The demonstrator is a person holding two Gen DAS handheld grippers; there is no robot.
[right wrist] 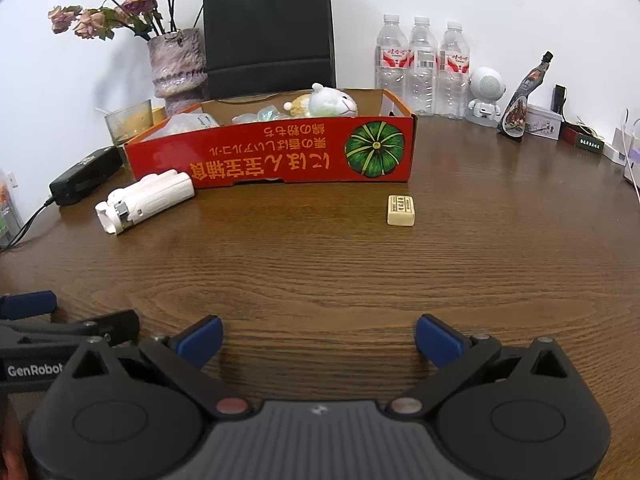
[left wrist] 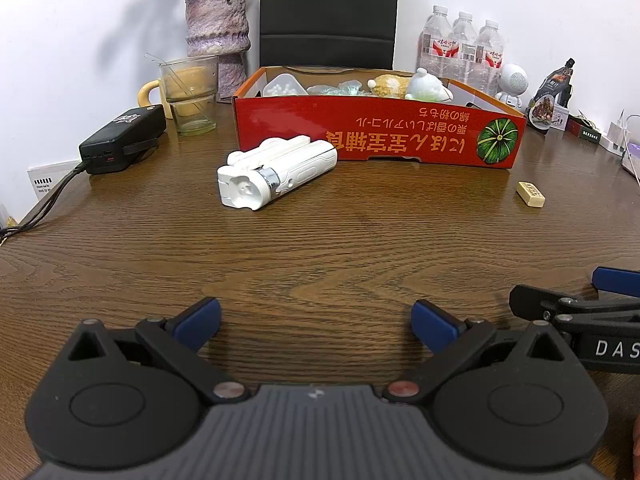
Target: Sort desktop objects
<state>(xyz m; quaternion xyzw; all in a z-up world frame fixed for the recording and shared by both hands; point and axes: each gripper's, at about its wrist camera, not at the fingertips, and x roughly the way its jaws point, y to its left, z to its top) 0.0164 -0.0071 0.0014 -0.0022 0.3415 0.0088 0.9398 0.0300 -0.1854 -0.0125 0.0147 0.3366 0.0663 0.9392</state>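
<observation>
The left gripper (left wrist: 316, 322) is wide open with nothing between its blue pads, low over the near edge of the wooden table (left wrist: 320, 248). The right gripper (right wrist: 319, 340) is just beside it, also spread wide and empty. Further out, a white folded device (left wrist: 276, 174) lies on the table, touching the front wall of the red cardboard box (left wrist: 380, 132) near the box's left corner. A small cream tile (right wrist: 401, 210) lies alone in front of the box's right corner. In the box are a plush toy (right wrist: 332, 101) and some wrapped things.
</observation>
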